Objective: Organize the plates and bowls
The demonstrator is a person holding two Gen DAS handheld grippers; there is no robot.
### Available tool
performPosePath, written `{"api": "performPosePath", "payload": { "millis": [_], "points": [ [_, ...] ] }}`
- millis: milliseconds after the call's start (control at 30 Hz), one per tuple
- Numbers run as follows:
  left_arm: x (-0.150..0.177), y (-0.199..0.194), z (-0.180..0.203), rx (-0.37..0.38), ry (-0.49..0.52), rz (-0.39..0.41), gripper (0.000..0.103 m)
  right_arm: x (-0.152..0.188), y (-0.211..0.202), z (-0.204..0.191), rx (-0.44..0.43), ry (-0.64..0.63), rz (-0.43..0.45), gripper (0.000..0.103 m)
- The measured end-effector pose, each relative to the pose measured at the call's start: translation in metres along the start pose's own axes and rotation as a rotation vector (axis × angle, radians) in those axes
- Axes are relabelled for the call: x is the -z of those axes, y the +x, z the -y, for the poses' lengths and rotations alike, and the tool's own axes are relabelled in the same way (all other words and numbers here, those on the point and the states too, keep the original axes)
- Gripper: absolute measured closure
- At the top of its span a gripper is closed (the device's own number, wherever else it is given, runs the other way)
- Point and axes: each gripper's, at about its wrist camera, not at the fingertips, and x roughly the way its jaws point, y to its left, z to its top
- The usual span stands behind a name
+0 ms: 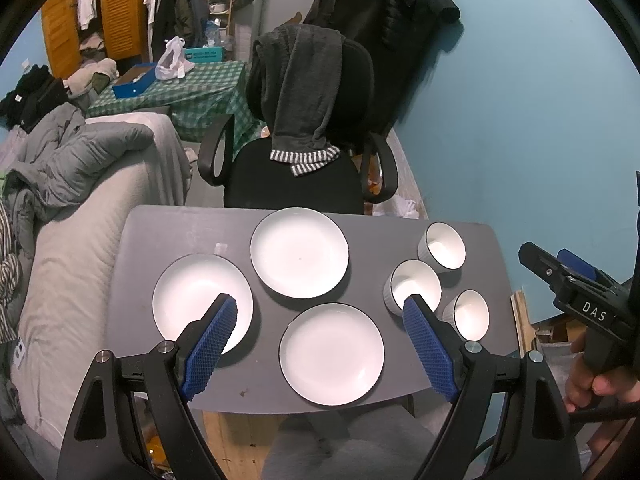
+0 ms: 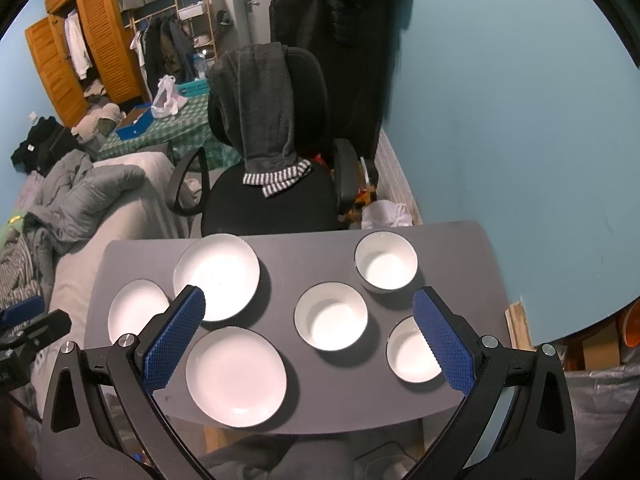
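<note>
Three white plates lie apart on the grey table (image 1: 160, 232): a left plate (image 1: 188, 296), a far plate (image 1: 299, 252) and a near plate (image 1: 331, 354). Three white bowls stand at the right: a far bowl (image 1: 442, 246), a middle bowl (image 1: 416, 284) and a near bowl (image 1: 470, 314). My left gripper (image 1: 320, 304) hovers open above the near plate, holding nothing. In the right wrist view the same plates (image 2: 236, 376) and bowls (image 2: 331, 316) show. My right gripper (image 2: 308, 300) hangs open over the middle bowl, empty.
A black office chair (image 1: 296, 176) draped with a grey garment stands behind the table's far edge. A grey sofa with a padded jacket (image 1: 80, 168) runs along the left. The blue wall (image 1: 520, 120) is close on the right. A hand (image 1: 592, 380) holds the right gripper.
</note>
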Motion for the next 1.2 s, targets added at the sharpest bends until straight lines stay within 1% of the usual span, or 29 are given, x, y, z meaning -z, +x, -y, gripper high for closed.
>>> {"api": "performPosePath", "payload": {
  "millis": [367,933,1200],
  "points": [
    [0.0004,0.0001,-0.0009,0.001,-0.008,-0.003,0.017,0.0043,-0.004,-0.0056,-0.003,-0.002,-0.003,0.001],
    [0.0022,0.0004,0.0026,0.005,-0.008,-0.008,0.017,-0.0005,-0.0015,-0.0024,-0.004,-0.001,-0.008,0.001],
    [0.0048,-0.0005,0.0007,0.008,-0.011,-0.012,0.017,0.0076,-0.003,-0.0068,-0.006,0.002,-0.016,0.001]
  ]
}}
